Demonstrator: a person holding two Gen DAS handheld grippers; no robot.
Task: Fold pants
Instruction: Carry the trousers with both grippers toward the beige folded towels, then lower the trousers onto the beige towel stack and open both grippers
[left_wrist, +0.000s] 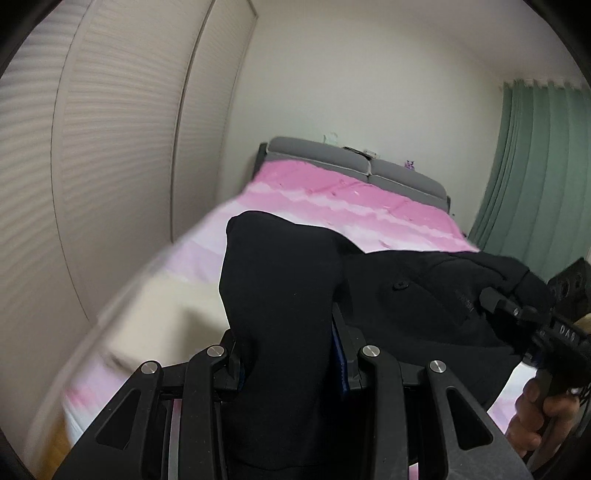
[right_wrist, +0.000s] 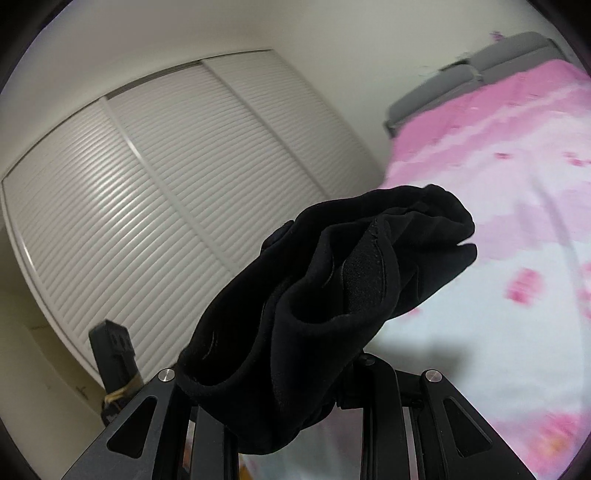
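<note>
Black fabric pants (left_wrist: 295, 314) are held aloft above the pink-patterned bed (left_wrist: 332, 199), clamped by both the left gripper (left_wrist: 291, 373) and the right gripper (right_wrist: 295, 384).

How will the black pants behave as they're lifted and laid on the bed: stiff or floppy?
Likely floppy: the black pants sag and bunch over the left tool. Probably light, since the right tool holds them by one pinched edge. They should drape flat on the pink bedspread.

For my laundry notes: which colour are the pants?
Black fabric pants; right wrist view shows best.
</note>
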